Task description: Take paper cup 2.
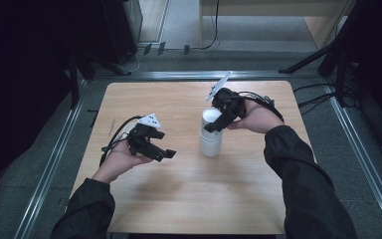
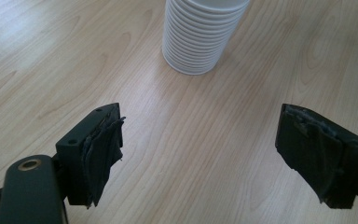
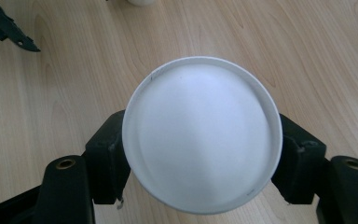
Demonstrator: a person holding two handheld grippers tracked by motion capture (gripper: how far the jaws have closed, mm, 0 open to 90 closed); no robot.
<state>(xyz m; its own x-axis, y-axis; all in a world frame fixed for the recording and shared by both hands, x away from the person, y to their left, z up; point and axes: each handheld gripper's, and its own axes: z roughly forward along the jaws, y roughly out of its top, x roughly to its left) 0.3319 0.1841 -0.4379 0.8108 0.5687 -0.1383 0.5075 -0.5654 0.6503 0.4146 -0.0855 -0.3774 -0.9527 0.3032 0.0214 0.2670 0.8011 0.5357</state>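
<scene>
Cups (image 1: pixel 211 139) stacked upside-down, top one clamped by right hand-held gripper (image 1: pixel 218 119); left (image 1: pixel 160 149) gapes empty.

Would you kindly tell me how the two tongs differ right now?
The left tongs stand wide open with nothing between them; the right tongs are closed on the top of the white cup stack. The left hover off to the stack's side; the right sit at it. Both are black and hand-held.

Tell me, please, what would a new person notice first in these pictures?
First, the white stack of cups standing upside down near the middle of the wooden table. The right gripper reaches down to its top, one jaw on each side of the top cup. The left gripper waits open to the left of the stack, holding nothing.
</scene>
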